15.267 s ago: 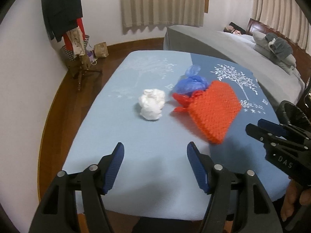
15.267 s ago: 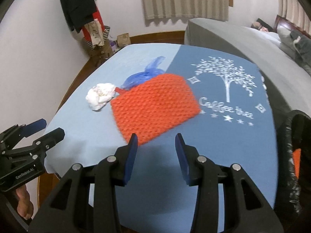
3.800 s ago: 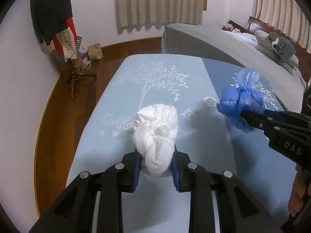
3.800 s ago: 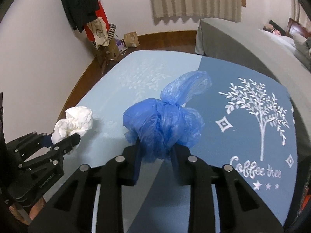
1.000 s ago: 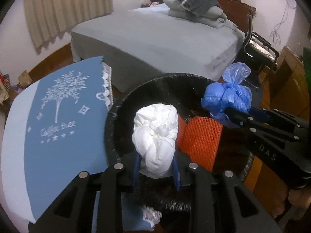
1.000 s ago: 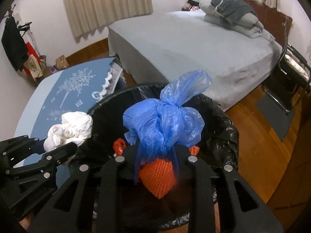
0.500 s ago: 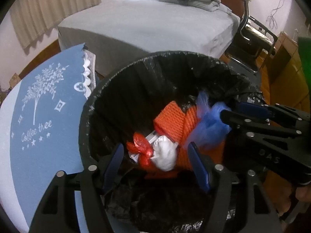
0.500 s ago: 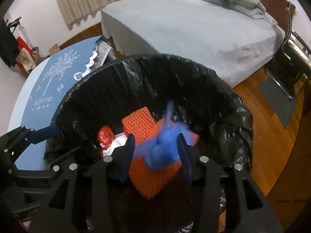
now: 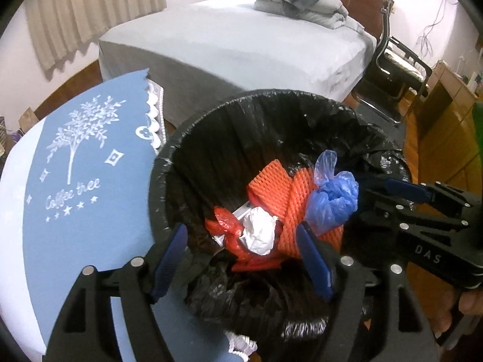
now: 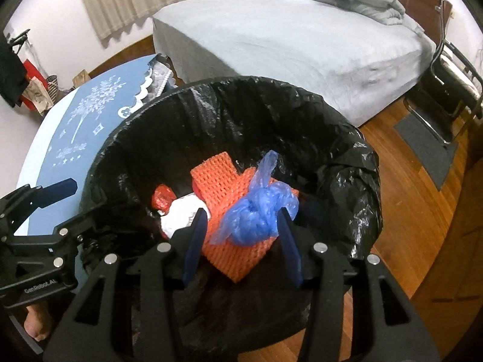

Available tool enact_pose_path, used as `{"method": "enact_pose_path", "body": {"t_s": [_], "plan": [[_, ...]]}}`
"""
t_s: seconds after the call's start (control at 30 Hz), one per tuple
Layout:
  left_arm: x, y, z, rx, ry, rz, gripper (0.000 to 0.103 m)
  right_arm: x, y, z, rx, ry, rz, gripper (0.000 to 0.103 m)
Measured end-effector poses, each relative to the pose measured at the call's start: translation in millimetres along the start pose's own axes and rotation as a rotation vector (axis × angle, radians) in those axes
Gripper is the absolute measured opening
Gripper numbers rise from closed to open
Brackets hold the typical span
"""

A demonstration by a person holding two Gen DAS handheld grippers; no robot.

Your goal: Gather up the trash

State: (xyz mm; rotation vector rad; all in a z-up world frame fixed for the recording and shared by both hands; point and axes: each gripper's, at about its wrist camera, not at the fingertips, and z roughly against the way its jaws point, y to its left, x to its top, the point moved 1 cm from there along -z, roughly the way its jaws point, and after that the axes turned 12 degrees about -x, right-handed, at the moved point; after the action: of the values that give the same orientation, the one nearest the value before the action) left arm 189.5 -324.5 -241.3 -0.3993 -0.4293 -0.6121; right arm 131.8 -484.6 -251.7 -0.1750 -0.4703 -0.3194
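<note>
A bin with a black liner (image 9: pixel 187 129) (image 10: pixel 347 138) stands beside the table. Inside lie the orange foam net (image 9: pixel 289 199) (image 10: pixel 223 166), the white bag (image 9: pixel 258 232) (image 10: pixel 184 214), the blue bag (image 9: pixel 332 202) (image 10: pixel 259 211) and a red wrapper (image 9: pixel 223 223) (image 10: pixel 163 196). My left gripper (image 9: pixel 241 256) is open and empty above the bin's near rim. My right gripper (image 10: pixel 241 241) is open and empty above the bin; the blue bag lies below it on the net. The right gripper also shows in the left wrist view (image 9: pixel 401 193), and the left gripper in the right wrist view (image 10: pixel 54 193).
The table with a blue "Coffee tree" cloth (image 9: pixel 75 181) (image 10: pixel 75 138) is to the left of the bin. A grey bed (image 9: pixel 241 39) (image 10: pixel 286 33) lies behind. A black chair (image 9: pixel 398 69) (image 10: pixel 452 75) stands on the wood floor at right.
Both grippers have opened and dropped their bags: the white bag and the blue bag now lie in the bin on the orange net. The blue bag has settled since half a second ago.
</note>
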Motion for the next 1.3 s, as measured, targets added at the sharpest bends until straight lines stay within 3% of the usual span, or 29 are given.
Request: {"method": "enact_pose_path", "body": {"t_s": [0.23, 0.33, 0.57, 0.77, 0.97, 1.13, 1.3], "plan": [[-9, 8, 48, 0.001, -0.073, 0.025, 0.082, 0, 10, 46, -0.006, -0.060, -0.025, 0.063], [-13, 11, 77, 0.020, -0.119, 0.021, 0.092, -3, 17, 70, -0.014, -0.099, -0.037, 0.077], [-33, 26, 167, 0.125, -0.257, 0.013, 0.097, -14, 41, 139, -0.042, -0.212, -0.062, 0.096], [-56, 46, 232, 0.203, -0.335, 0.047, 0.097, -25, 66, 188, -0.091, -0.271, -0.107, 0.098], [-83, 65, 290, 0.259, -0.400, 0.101, 0.097, -37, 109, 243, -0.138, -0.374, -0.048, 0.098], [-110, 80, 340, 0.311, -0.458, 0.164, 0.097, -48, 131, 286, 0.003, -0.459, -0.029, 0.098], [-134, 88, 381, 0.429, -0.516, 0.213, 0.097, -53, 151, 318, -0.038, -0.523, -0.018, 0.098]]}}
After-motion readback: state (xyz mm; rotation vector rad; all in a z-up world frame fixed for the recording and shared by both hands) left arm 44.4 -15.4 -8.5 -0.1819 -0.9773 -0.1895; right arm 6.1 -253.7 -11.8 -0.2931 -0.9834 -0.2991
